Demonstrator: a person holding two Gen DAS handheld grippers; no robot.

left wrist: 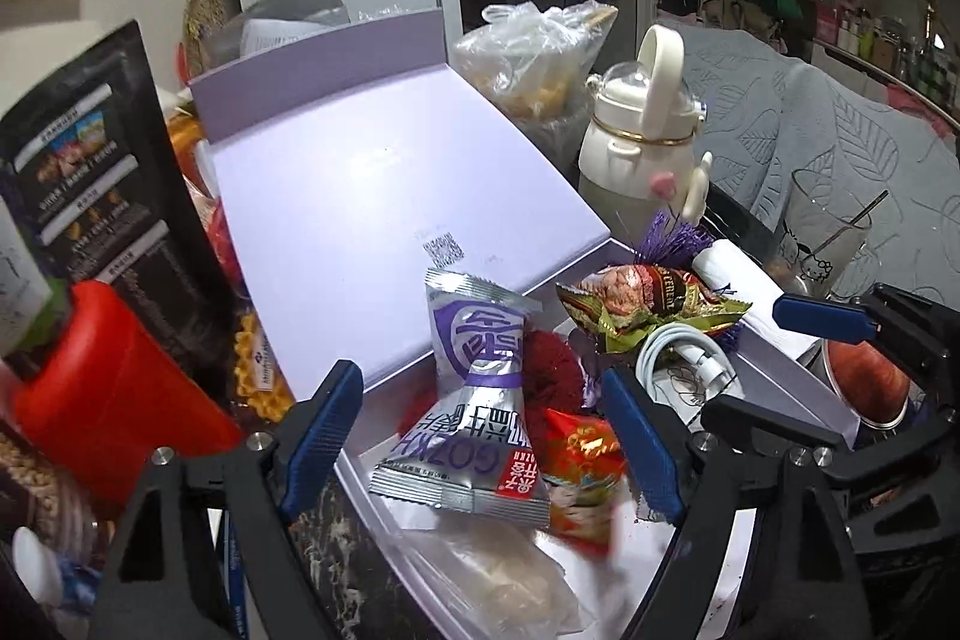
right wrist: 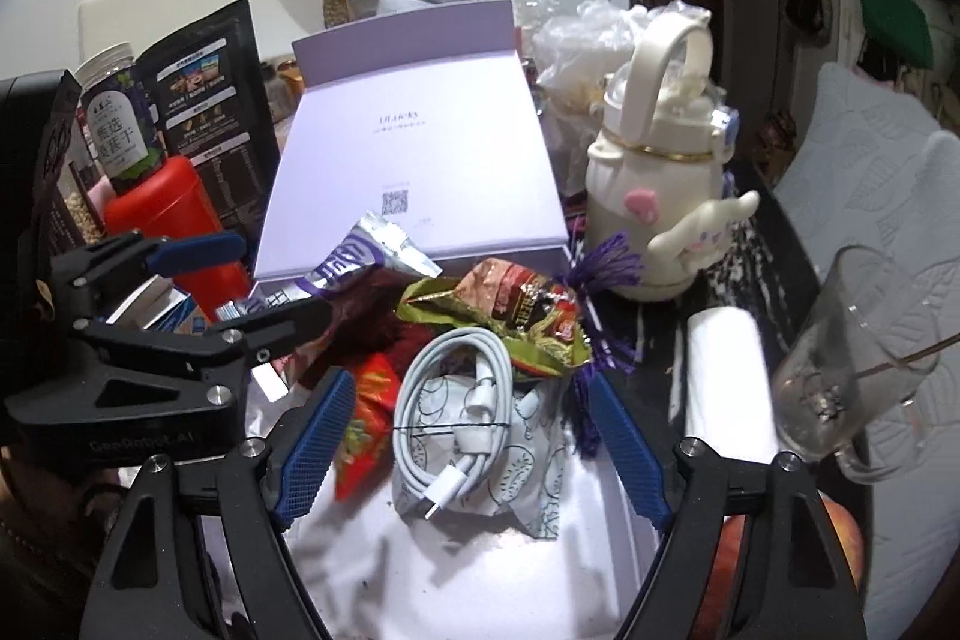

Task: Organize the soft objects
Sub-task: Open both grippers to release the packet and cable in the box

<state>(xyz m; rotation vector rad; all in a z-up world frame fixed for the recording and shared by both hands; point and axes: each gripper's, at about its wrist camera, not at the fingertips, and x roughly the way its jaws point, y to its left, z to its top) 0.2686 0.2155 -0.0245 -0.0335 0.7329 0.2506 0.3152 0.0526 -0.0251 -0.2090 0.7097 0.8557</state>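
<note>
Right, both claws sit over the open lavender box (right wrist: 414, 148) w/ jaws spread apart, nothing clamped. My left claw (left wrist: 480, 436) frames the silver snack packet (left wrist: 474, 400), which stands tilted in the box w/ the red packet (left wrist: 579, 451) touching it at 3 o'clock. My right claw (right wrist: 474, 448) hovers over the coiled white cable (right wrist: 456, 400), lying on a printed pouch (right wrist: 528, 466); green candy wrapper (right wrist: 516, 316) at 12 o'clock. Risk, imo: closing the right claw snags the cable instead of a soft packet. Also the glass cup (right wrist: 864, 370) at 3 o'clock stands near the box, so a wide swing could tip it.
</note>
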